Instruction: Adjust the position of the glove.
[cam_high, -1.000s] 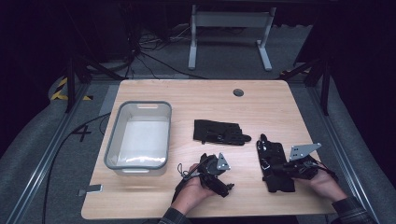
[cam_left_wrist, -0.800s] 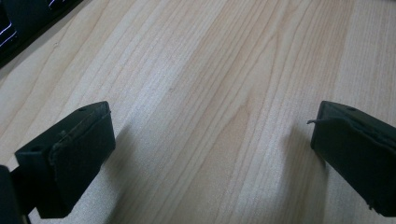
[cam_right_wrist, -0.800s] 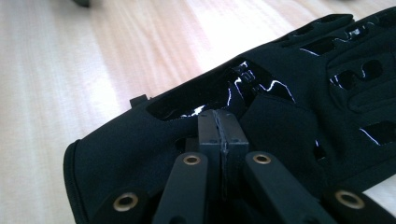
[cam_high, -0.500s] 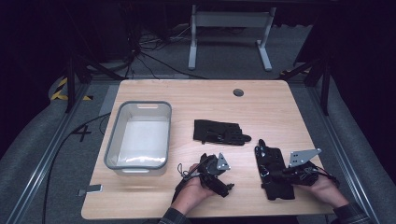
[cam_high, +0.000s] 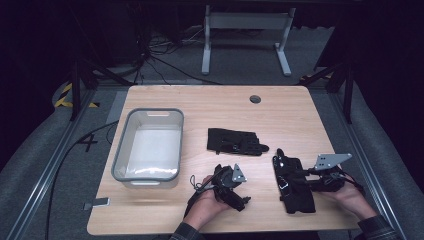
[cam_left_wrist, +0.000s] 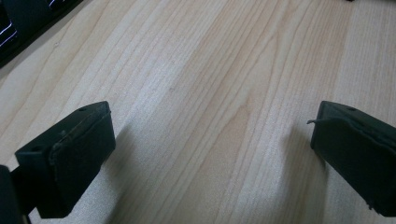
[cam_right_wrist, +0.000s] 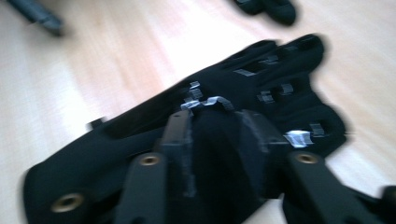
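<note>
The right gripper (cam_high: 309, 181) lies low at the near right of the table (cam_high: 300, 110), over the black glove (cam_high: 292, 181) that sprawls there lengthwise, cuff toward the person; in the right gripper view its jaws have just been opening and now stand part-way apart with a fold of the glove (cam_right_wrist: 261, 93) bunched between them, though the blur makes it impossible to tell whether the pads press on the fabric or merely straddle it; the low, near-flat approach suits pinching a limp thing off a hard surface. The left gripper (cam_high: 231, 186) rests near the table's front edge, its jaws wide with only bare wood between them, seemingly parked out of the way and ready to help. A second glove (cam_high: 235, 141) lies flat near the middle, apart from both tools, and the grey bin (cam_high: 149, 176) stands to the left, a likely destination for the pair; it looks unfilled.
</note>
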